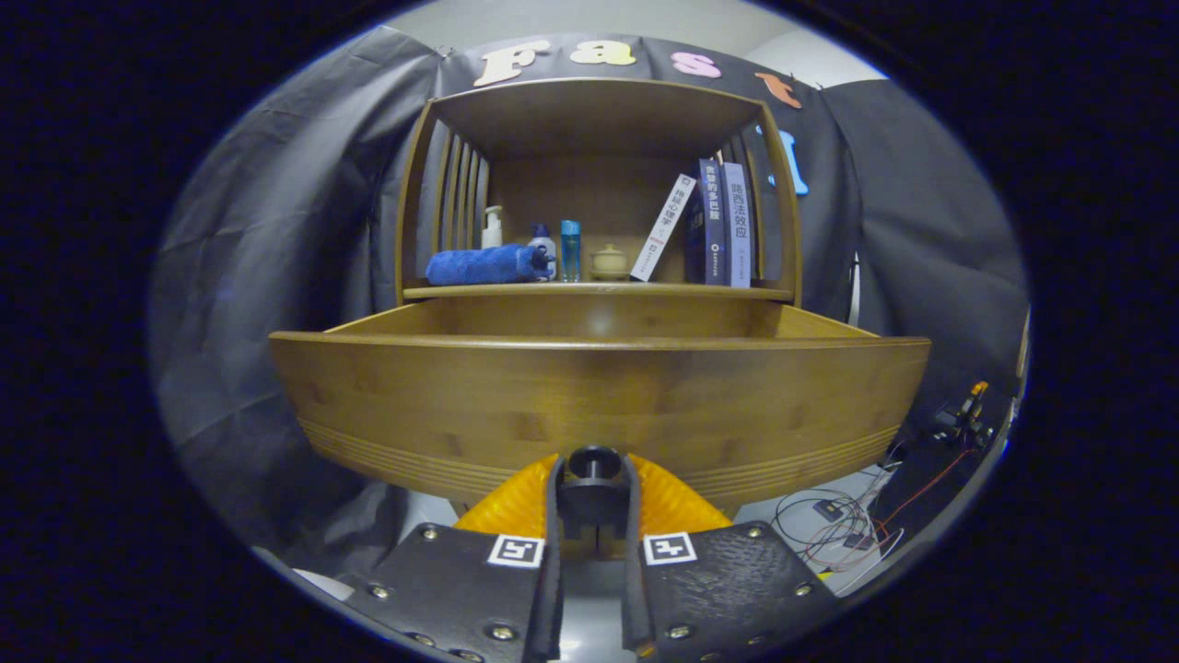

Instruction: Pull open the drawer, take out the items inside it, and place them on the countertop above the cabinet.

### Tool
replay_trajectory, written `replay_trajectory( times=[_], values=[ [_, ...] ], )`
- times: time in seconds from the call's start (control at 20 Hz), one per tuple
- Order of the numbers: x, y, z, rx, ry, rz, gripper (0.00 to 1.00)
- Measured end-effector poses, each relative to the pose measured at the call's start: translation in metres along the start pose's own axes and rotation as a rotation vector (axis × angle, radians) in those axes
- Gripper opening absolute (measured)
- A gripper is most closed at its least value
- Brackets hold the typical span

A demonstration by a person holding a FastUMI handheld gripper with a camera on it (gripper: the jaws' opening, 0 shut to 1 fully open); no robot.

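Your drawer [599,396] stands pulled out toward you, its bamboo front panel just beyond the fingers, and its dark round knob [594,465] sits between the fingertips at 12 o'clock from the gripper [592,502]. The two fingers are closed in around that knob; both appear to press on it, so treat it as gripped. The knob is small, hard and likely smooth, so it may slip if you pull off-axis: draw straight back. The drawer looks stiff, solid, and fairly heavy for its runners. You can't see its contents from here; the front panel hides them.

Above it, at 12 o'clock, the countertop [599,291] already carries a rolled blue towel [484,265] at 11, bottles [557,249], a small pot [609,261] and leaning books [709,230] at 1. Cables [843,525] lie on the floor at 4.
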State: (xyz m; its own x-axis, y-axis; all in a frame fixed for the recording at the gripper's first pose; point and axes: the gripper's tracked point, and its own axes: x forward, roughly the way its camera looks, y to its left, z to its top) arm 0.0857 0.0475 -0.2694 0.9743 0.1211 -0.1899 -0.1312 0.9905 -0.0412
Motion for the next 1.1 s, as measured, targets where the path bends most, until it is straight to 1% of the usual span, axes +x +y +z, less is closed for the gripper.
replay_trajectory(
  times=[0.15,0.25,0.4,0.55,0.7,0.8,0.95,1.1],
  values=[
    [-0.004,0.001,-0.003,0.026,0.014,0.006,0.25],
    [-0.010,-0.001,-0.002,0.049,0.023,0.008,0.33],
    [-0.042,-0.006,0.026,0.050,-0.065,-0.025,0.60],
    [-0.051,-0.020,0.057,0.020,-0.104,-0.063,0.86],
    [-0.054,-0.027,0.101,0.030,-0.152,-0.069,0.91],
    [-0.048,-0.032,0.126,0.048,-0.157,-0.081,0.91],
    [-0.027,-0.037,0.152,0.060,-0.115,-0.094,0.91],
    [0.002,-0.036,0.166,0.091,-0.054,-0.111,0.91]
  ],
)
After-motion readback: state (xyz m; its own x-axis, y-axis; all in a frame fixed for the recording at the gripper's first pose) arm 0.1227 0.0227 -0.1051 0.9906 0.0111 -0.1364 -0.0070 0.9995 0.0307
